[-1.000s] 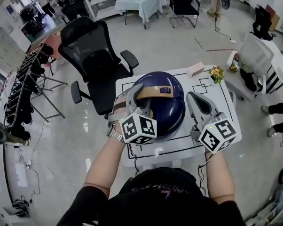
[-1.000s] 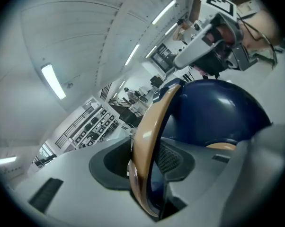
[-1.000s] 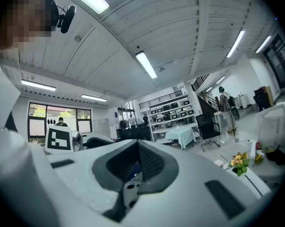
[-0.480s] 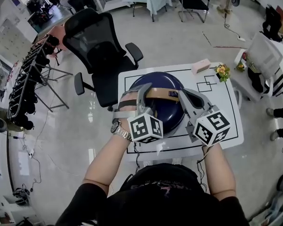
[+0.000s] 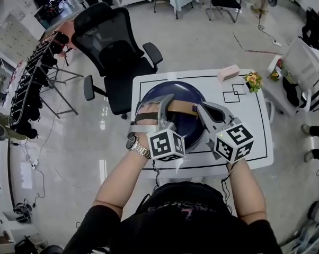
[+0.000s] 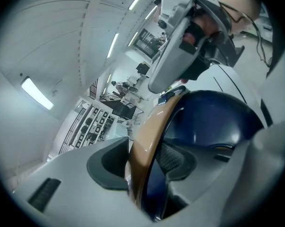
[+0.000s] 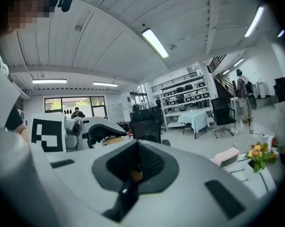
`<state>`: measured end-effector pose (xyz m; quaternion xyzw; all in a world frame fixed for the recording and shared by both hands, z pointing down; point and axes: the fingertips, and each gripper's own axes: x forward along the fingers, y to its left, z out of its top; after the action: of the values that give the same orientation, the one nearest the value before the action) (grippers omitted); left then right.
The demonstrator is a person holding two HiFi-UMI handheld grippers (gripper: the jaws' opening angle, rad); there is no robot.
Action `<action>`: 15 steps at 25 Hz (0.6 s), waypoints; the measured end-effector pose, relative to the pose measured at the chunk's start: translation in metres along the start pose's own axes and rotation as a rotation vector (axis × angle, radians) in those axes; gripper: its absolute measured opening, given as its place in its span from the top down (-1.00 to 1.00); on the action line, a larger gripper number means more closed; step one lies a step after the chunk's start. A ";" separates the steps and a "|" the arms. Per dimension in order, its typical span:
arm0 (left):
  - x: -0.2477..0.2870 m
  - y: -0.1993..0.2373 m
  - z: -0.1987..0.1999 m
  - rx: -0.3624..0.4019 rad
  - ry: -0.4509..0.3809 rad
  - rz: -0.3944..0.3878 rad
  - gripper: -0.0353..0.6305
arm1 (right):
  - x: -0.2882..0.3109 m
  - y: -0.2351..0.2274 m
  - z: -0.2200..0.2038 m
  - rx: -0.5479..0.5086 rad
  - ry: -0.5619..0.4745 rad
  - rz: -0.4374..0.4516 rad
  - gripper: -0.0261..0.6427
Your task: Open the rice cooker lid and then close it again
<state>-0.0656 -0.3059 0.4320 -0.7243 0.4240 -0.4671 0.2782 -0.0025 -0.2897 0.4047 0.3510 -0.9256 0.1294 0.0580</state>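
Note:
The navy rice cooker (image 5: pixel 182 92) stands on the white table (image 5: pixel 255 136), its lid down. A tan handle (image 5: pixel 185 109) runs across the dome. My left gripper (image 5: pixel 155 109) straddles the handle's left end. In the left gripper view the handle (image 6: pixel 149 141) lies between the pads over the blue lid (image 6: pixel 213 122). The jaws are opening, and a gap shows at the right pad. My right gripper (image 5: pixel 203 110) is shut with nothing in it, its tip at the handle's right end. In the right gripper view the right gripper (image 7: pixel 135 167) has its pads closed together.
A black office chair (image 5: pixel 112 41) stands behind the table. A pink box (image 5: pixel 229 73) and a small flower pot (image 5: pixel 253 81) sit at the table's far right corner. Black lines mark the tabletop. A cord (image 5: pixel 178 165) hangs at the front edge.
Both grippers have come down and drawn closer together on the handle. The cooker's dome sits lower than a second ago.

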 end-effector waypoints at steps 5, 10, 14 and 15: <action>0.003 -0.006 0.000 0.014 0.021 -0.007 0.39 | 0.002 -0.003 -0.012 0.010 0.029 0.024 0.92; 0.004 -0.004 0.001 0.013 0.029 0.009 0.39 | 0.001 -0.004 -0.013 0.032 0.013 0.044 0.92; 0.004 -0.004 0.002 0.010 0.040 0.022 0.39 | 0.000 -0.005 -0.014 0.048 0.010 0.055 0.92; 0.005 -0.004 0.003 0.008 0.040 0.026 0.39 | 0.000 -0.005 -0.014 0.050 0.009 0.057 0.92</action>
<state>-0.0607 -0.3077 0.4364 -0.7081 0.4372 -0.4796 0.2783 0.0015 -0.2893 0.4195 0.3251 -0.9315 0.1556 0.0499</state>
